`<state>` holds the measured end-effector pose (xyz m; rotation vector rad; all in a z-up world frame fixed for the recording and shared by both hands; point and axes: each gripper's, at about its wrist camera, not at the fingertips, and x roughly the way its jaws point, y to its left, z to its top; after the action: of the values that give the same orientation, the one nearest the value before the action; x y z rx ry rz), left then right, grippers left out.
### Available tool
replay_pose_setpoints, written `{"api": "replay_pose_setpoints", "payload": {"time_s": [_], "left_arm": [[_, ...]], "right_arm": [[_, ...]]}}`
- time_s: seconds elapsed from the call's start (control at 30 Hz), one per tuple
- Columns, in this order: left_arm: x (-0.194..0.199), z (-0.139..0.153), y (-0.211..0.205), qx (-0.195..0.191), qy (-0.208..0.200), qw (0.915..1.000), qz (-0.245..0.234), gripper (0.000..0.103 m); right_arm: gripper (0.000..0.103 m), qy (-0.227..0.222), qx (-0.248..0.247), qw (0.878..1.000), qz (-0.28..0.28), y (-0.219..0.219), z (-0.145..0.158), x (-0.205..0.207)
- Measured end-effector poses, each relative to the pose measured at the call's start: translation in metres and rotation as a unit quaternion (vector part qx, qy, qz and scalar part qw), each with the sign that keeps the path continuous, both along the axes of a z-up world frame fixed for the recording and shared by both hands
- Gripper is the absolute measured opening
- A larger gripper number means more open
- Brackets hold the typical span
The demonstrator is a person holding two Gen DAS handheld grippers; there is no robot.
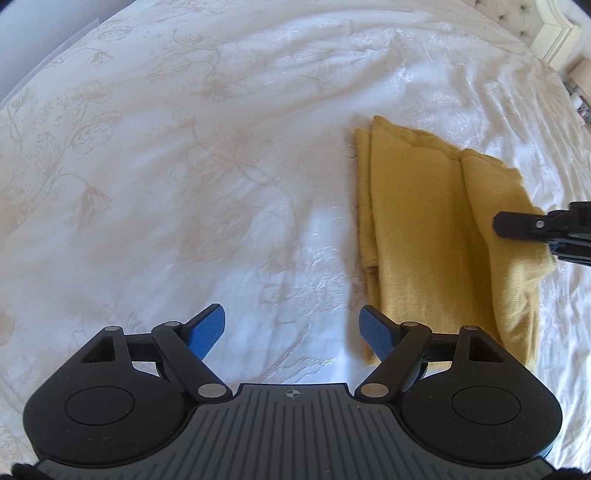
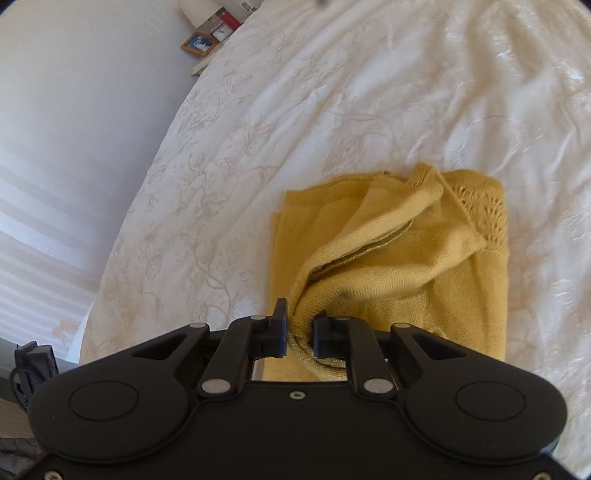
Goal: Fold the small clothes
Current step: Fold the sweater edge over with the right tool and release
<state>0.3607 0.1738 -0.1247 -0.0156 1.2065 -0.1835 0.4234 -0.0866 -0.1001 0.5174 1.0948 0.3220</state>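
A mustard-yellow knit garment point(image 1: 417, 229) lies partly folded on the white bedspread point(image 1: 184, 166), to the right in the left wrist view. My left gripper point(image 1: 291, 317) hovers open over bare bedspread just left of the garment, nothing between its blue pads point(image 1: 207, 332). My right gripper point(image 2: 300, 325) has its jaws closing on a bunched edge of the garment point(image 2: 406, 258), lifting a fold off the layers below. In the left wrist view the right gripper point(image 1: 517, 223) reaches in from the right edge, over the garment.
The embroidered floral bedspread point(image 2: 332, 92) spreads wide around the garment. The bed's edge curves down the left of the right wrist view, beside a pale wall point(image 2: 74, 147). A framed picture point(image 2: 199, 43) sits beyond the bed. A tufted headboard point(image 1: 517, 22) stands far right.
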Motion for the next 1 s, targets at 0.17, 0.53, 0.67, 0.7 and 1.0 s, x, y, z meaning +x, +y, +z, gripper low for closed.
{"api": "replay_pose_setpoints", "payload": {"time_s": [0.17, 0.53, 0.67, 0.7, 1.0], "left_arm": [[0.000, -0.004, 0.016, -0.001, 0.006, 0.9999, 0.008, 0.079], [0.014, -0.006, 0.019, -0.010, 0.009, 0.9999, 0.009, 0.079], [0.023, -0.002, 0.015, -0.011, 0.004, 0.9999, 0.003, 0.079], [0.025, -0.001, 0.013, -0.011, 0.002, 0.9999, -0.002, 0.079], [0.043, 0.015, -0.032, -0.017, -0.023, 0.9971, -0.070, 0.079]], "right_arm": [[0.021, 0.022, -0.030, 0.999, 0.007, 0.028, -0.022, 0.005], [0.034, -0.004, 0.026, 0.995, 0.099, 0.060, -0.013, -0.002], [0.035, -0.045, 0.040, 0.993, 0.102, 0.050, 0.012, -0.021], [0.036, -0.049, 0.040, 0.994, 0.090, 0.042, 0.016, -0.026], [0.045, -0.022, -0.019, 1.000, -0.012, -0.024, -0.007, -0.050]]}}
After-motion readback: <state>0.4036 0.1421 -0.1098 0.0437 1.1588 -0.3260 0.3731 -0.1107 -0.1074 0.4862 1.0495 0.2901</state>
